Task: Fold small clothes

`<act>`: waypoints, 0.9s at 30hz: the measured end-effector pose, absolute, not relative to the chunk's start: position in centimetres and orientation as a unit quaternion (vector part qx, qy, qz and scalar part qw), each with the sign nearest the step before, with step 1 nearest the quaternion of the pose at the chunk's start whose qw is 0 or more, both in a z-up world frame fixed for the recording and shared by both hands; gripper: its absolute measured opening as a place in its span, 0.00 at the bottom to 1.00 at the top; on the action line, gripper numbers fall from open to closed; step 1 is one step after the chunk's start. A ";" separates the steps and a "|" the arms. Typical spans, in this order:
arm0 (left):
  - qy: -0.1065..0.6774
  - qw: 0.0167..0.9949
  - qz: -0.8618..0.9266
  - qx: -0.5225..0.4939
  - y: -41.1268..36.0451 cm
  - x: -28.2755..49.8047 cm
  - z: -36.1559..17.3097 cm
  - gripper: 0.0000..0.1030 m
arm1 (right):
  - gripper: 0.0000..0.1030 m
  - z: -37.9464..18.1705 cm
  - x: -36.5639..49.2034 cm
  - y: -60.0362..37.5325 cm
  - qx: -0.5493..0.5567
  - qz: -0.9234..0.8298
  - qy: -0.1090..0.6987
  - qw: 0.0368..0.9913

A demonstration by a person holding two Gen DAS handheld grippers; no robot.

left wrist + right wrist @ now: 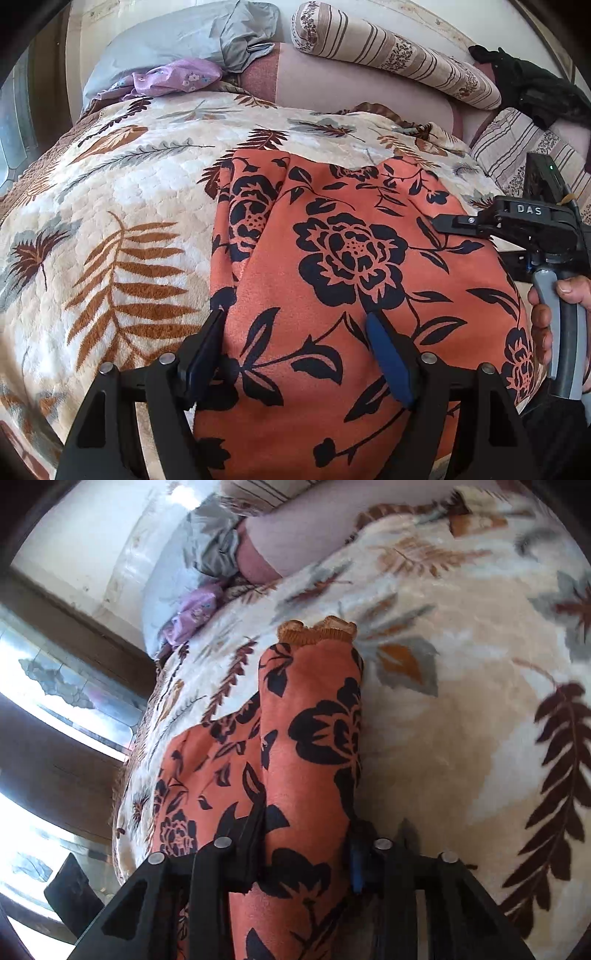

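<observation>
An orange garment with black flowers (351,258) lies on the leaf-patterned blanket (129,192). My left gripper (295,332) hovers over its near left part with fingers spread wide, holding nothing. My right gripper shows at the right of the left wrist view (443,223), held by a hand. In the right wrist view the garment (310,738) runs lengthwise between the fingers of my right gripper (306,834), its frilled orange waistband (317,631) at the far end. Whether those fingers pinch the cloth is unclear.
A grey pillow (177,40) and a purple flowered cloth (173,75) lie at the head of the bed. A striped bolster (399,55) and dark clothing (532,85) lie at the back right. The bed's edge and a window (55,686) are on the left.
</observation>
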State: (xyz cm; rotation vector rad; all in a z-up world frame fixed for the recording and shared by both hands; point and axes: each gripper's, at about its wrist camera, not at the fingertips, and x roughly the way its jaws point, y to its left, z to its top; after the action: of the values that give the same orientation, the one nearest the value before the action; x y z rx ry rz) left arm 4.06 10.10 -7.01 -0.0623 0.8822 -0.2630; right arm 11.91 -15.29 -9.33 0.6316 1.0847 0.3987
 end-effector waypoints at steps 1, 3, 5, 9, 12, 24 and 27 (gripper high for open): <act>0.424 0.897 -0.123 -0.032 10.2 3.9 -6.9 0.78 | 0.70 -9.3 11.4 -15.9 0.311 0.181 0.496 0.791; 0.420 0.901 -0.104 -0.032 10.2 3.4 -6.9 0.87 | 0.71 -8.2 9.8 -16.3 0.296 0.177 0.474 0.810; 0.427 0.899 -0.083 -0.055 10.7 3.3 -7.2 0.93 | 0.72 -6.8 8.5 -16.0 0.280 0.201 0.459 0.819; 0.445 0.884 -0.073 -0.127 12.1 3.5 -6.8 0.93 | 0.72 -5.1 6.9 -15.5 0.255 0.219 0.439 0.834; 0.440 0.886 -0.064 -0.129 12.8 3.6 -6.1 0.93 | 0.72 -7.2 6.3 -16.7 0.288 0.217 0.472 0.805; 0.472 0.815 -0.175 -0.288 15.0 12.2 -5.2 0.84 | 0.73 -9.2 5.6 -15.4 0.298 0.255 0.497 0.774; 0.519 0.778 -0.168 -0.312 15.3 16.3 -7.5 0.28 | 0.73 -9.4 5.9 -14.7 0.286 0.257 0.506 0.772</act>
State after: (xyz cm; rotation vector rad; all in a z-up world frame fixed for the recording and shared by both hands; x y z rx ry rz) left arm 16.31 15.28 -7.48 -0.6757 1.1218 -0.3637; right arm 5.92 -14.73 -9.38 0.6199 1.0976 0.5568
